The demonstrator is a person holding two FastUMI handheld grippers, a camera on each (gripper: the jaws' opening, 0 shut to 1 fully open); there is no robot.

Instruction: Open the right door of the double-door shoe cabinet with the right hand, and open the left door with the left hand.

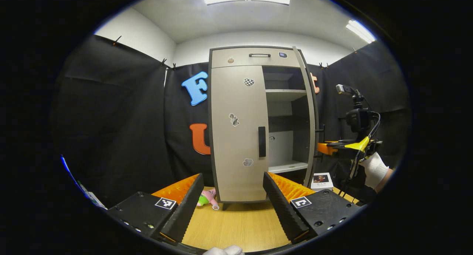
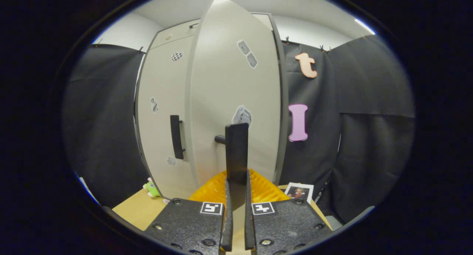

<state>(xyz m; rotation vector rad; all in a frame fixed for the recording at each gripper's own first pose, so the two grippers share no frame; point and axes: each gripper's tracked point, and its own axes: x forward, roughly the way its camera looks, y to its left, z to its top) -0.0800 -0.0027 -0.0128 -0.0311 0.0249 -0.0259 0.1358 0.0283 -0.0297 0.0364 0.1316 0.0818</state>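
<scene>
The beige shoe cabinet stands on a wooden table. Its left door is closed, with a black handle at its right edge. My left gripper is open, a short way in front of that door and apart from it. The right door is swung out and stands edge-on, baring the shelves. In the right gripper view the right door looms close, and my right gripper is shut on its black handle. The right gripper also appears at the door's edge, held by a gloved hand.
A small plush toy lies on the table at the cabinet's front left foot. A white box with a picture sits by the open door's foot. The top drawer has its own handle. Black cloth walls close in both sides.
</scene>
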